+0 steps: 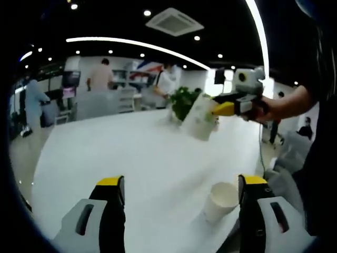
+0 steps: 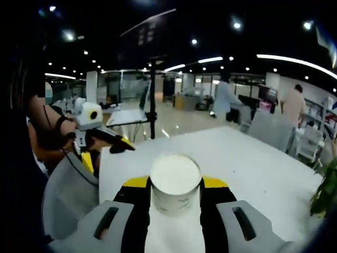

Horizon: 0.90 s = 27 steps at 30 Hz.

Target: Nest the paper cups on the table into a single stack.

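One paper cup [image 1: 221, 200] stands upright, mouth up, on the white table [image 1: 142, 163], just inside the left claw's [image 1: 181, 195] right jaw; that claw is wide open w/ nothing in it. A second cup [image 2: 175, 182] is clamped between the right claw's [image 2: 175, 197] jaws, held in the air, tilted, well above and beyond the standing one. Next move likely: bring the held cup bottom-first over the standing cup's mouth & line up axes. A potted plant [image 1: 184, 100] sits behind.

Open table [image 1: 131, 158] (one cup [image 1: 221, 200] nearby)
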Tool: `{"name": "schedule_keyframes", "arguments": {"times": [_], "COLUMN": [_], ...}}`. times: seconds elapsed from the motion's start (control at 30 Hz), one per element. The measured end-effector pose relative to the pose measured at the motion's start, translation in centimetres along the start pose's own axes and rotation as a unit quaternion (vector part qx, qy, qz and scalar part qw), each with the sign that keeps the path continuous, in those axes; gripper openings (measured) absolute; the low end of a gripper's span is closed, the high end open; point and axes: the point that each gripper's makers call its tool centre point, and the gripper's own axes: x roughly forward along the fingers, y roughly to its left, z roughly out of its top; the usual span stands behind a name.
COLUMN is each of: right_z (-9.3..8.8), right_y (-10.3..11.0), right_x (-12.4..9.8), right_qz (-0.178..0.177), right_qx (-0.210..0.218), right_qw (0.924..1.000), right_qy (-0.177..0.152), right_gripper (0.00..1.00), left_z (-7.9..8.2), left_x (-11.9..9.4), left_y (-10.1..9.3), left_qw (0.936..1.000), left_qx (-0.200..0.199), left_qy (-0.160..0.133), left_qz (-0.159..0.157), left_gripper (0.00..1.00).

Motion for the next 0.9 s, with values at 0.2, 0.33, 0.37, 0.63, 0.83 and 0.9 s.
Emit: {"name": "schedule_keyframes", "arguments": {"times": [0.2, 0.33, 0.37, 0.63, 0.83, 0.9], "right_z": [1.3, 2.5, 2.8, 5.1, 6.2, 6.2], "right_y": [0.5, 0.6, 0.7, 1.5, 2.5, 2.8], "right_x": [-0.1, 0.1, 0.2, 1.0, 1.7, 2.0], "right_qz": [0.005, 0.009, 0.01, 0.022, 0.037, 0.04], "right_qx": [-0.001, 0.004, 0.006, 0.002, 0.005, 0.003], "right_qw": [0.9999, 0.9997, 0.9996, 0.9984, 0.997, 0.997], "right_qy": [-0.012, -0.023, -0.028, -0.052, -0.068, -0.066], "right_gripper": [0.33, 0.33, 0.33, 0.33, 0.33, 0.33], "left_z": [0.5, 0.9, 1.0, 1.8, 2.2, 2.4], "left_x": [0.6, 1.3, 1.5, 2.4, 3.1, 3.3], "left_y": [-0.7, -1.1, -1.2, -1.7, -2.5, -2.8], "left_qw": [0.9998, 0.9995, 0.9994, 0.9987, 0.9977, 0.9973], "left_qx": [-0.009, -0.008, -0.005, -0.006, -0.009, -0.008], "left_qy": [0.0, -0.002, -0.001, -0.005, -0.007, -0.008], "left_qz": [-0.02, -0.03, -0.033, -0.05, -0.067, -0.073], "left_gripper": [0.85, 0.85, 0.85, 0.85, 0.84, 0.84]}}
